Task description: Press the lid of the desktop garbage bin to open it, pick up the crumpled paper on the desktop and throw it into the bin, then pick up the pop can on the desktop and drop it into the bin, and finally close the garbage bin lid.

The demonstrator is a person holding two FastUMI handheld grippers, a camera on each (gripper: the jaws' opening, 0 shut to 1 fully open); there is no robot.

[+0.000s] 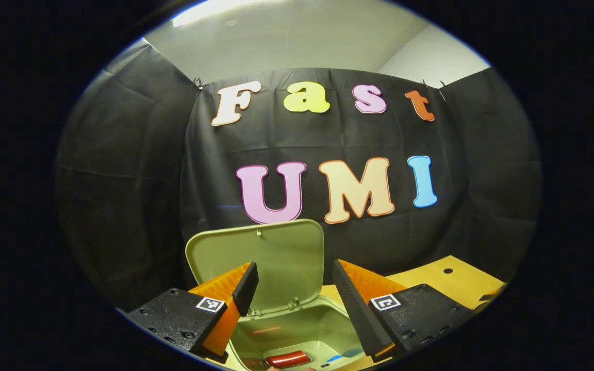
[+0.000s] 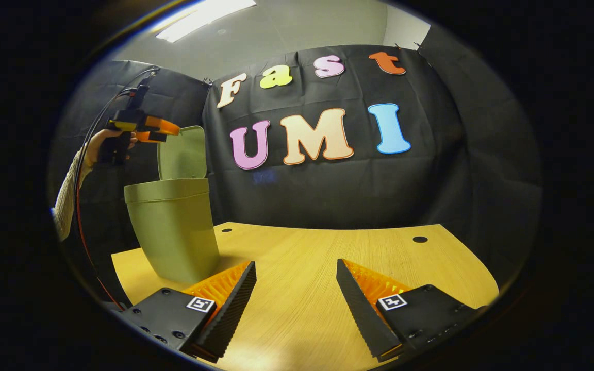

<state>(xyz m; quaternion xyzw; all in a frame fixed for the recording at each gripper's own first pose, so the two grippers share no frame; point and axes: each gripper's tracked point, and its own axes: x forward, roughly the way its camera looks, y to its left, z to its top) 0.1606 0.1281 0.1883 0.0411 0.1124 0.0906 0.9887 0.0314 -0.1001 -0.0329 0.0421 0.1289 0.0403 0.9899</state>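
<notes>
While the left gripper point(image 1: 292, 288) is hovering, fingers spread and empty, above the open garbage bin point(image 1: 297, 330), the pop can point(image 1: 287, 358) is lying on the bin's floor below the upright lid point(image 1: 261, 257). Beside the bin, the right gripper point(image 2: 294, 293) is hanging with fingers spread above the desktop point(image 2: 328, 247); the lid, probably light, hinged plastic, is likely needing only a push near its free top edge.

Pale green plastic desktop bin point(image 2: 173, 232) stands upright near my table's left edge, its hinged lid point(image 1: 263, 257) raised upright. Red pop can point(image 1: 287, 359) lies on its side at the bin's bottom.
</notes>
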